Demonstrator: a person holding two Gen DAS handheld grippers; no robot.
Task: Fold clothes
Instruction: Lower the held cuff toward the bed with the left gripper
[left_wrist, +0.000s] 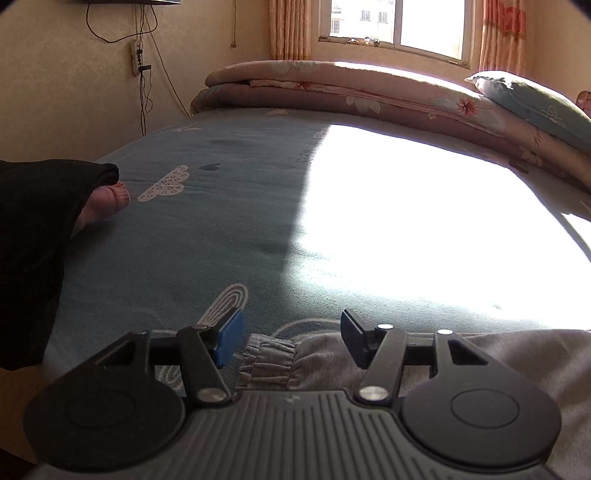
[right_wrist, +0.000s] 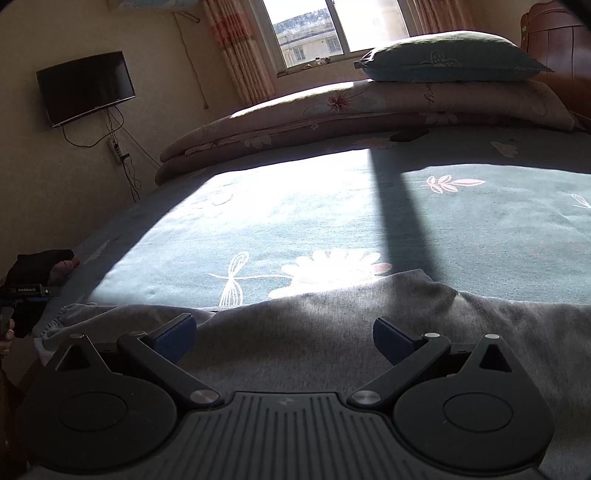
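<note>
A grey garment (left_wrist: 517, 354) lies on the teal bed sheet (left_wrist: 207, 236) at the near edge of the bed. Its gathered elastic cuff (left_wrist: 269, 356) sits just below and between the fingers of my left gripper (left_wrist: 291, 328). That gripper is open and its pads touch no cloth. In the right wrist view the same grey garment (right_wrist: 332, 306) spreads wide across the front, partly in sunlight. My right gripper (right_wrist: 284, 328) hovers over it, open wide, with nothing between its fingers.
A folded floral quilt (left_wrist: 332, 88) and a pillow (right_wrist: 450, 55) lie along the far side of the bed under the window (left_wrist: 399, 22). A person's bare foot (left_wrist: 114, 195) and dark trouser leg (left_wrist: 33, 240) rest at the left edge. A TV (right_wrist: 85, 86) hangs on the wall.
</note>
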